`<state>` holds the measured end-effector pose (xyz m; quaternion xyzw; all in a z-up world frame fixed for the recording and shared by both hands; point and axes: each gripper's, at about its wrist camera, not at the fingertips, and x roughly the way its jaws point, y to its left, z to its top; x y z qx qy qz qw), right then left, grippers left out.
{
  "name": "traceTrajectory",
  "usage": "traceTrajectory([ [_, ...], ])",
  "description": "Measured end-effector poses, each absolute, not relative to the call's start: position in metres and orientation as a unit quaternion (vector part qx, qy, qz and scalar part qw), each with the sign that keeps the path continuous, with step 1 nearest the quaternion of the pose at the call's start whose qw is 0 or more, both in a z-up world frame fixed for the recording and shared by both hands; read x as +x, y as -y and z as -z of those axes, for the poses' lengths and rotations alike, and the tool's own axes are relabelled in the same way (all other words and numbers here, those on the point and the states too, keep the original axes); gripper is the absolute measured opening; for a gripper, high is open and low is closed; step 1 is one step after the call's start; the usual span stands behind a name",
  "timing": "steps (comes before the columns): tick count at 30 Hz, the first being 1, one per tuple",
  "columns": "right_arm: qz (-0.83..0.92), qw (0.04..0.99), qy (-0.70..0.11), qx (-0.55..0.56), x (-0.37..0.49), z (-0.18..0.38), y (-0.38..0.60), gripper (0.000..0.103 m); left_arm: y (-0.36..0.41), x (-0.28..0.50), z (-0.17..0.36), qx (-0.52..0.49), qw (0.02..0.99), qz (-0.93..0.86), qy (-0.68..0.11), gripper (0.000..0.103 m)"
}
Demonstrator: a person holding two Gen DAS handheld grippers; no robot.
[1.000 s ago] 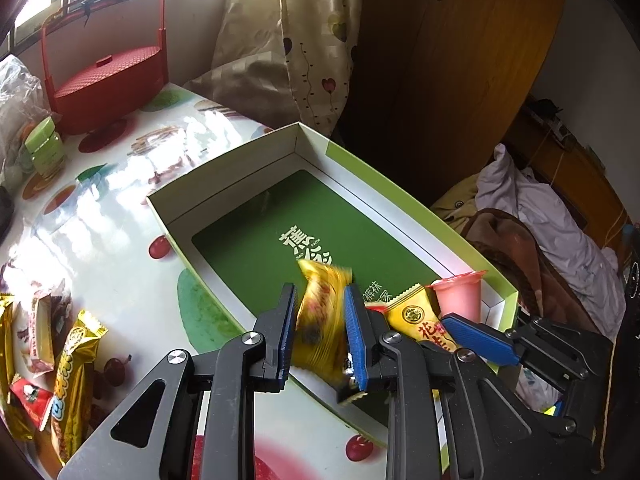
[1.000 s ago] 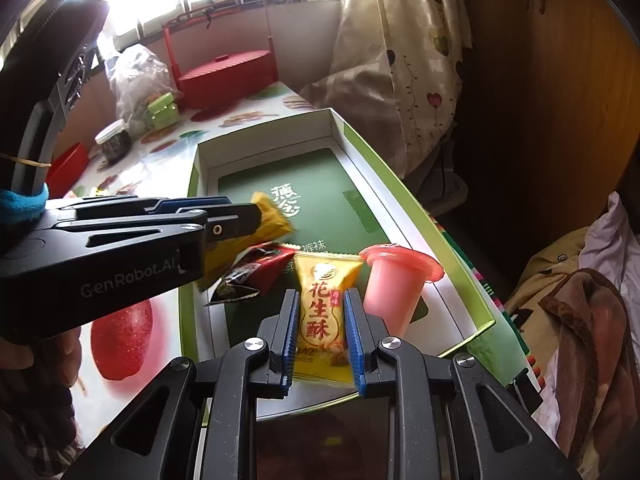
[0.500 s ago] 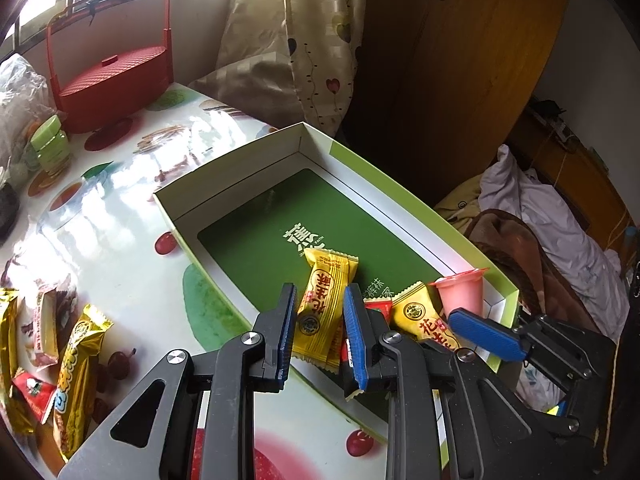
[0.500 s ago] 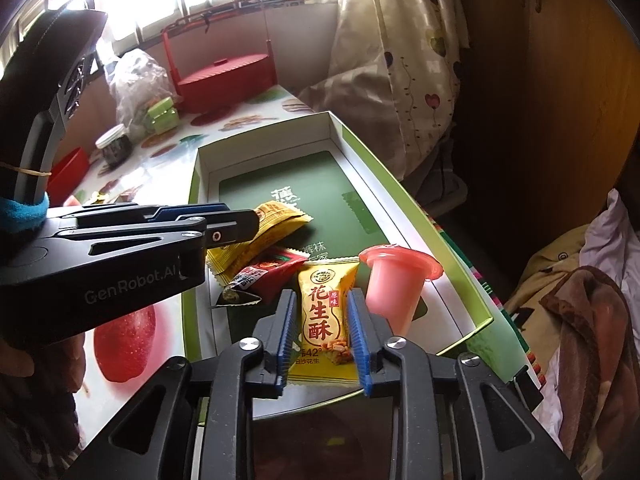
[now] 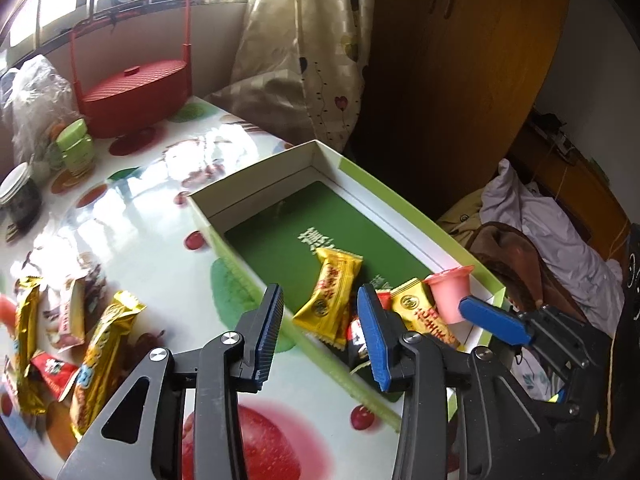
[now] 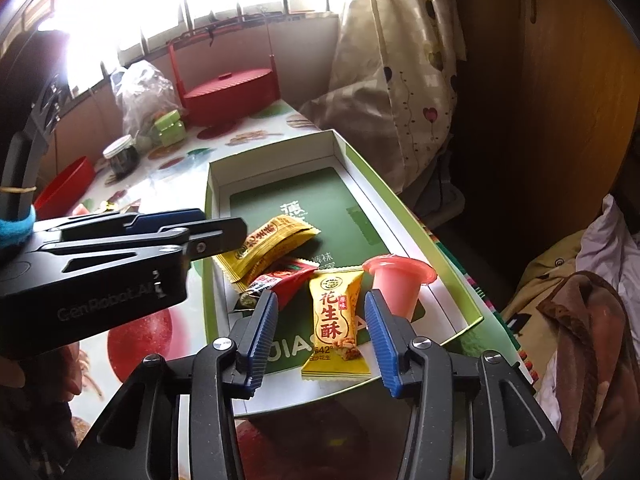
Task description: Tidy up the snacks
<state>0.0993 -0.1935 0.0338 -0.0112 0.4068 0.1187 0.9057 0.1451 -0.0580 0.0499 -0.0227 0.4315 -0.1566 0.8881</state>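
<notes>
A green and white box (image 5: 384,196) (image 6: 276,156) lies open on the table. Inside it lie a yellow wrapped snack (image 5: 330,294) (image 6: 266,244), a red packet (image 6: 284,280), a yellow peanut candy pack (image 6: 334,322) (image 5: 424,312) and a pink jelly cup (image 6: 396,280) (image 5: 450,294). My left gripper (image 5: 320,336) is open and empty, just before the yellow snack at the box's near wall. My right gripper (image 6: 320,340) is open and empty, its fingers either side of the peanut candy pack. Several loose snacks (image 5: 100,348) lie on the table at the left.
A red lidded basket (image 5: 134,92) (image 6: 230,92) stands at the table's far end. A plastic bag (image 5: 32,96), green containers (image 5: 76,148) and a dark jar (image 6: 120,156) are near it. A curtain and wooden wardrobe are behind; bedding lies right of the table.
My left gripper has opened and let the yellow snack drop into the box. My right gripper has opened off the peanut candy pack. Both have drawn back a little.
</notes>
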Motion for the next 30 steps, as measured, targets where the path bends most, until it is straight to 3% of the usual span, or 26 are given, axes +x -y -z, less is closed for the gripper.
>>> traceTrajectory([
  [30,-0.172,0.906,-0.386,0.008,0.099,-0.052,0.142,0.057,-0.032,0.092,-0.069,-0.056,0.920,0.077,-0.381,0.041],
])
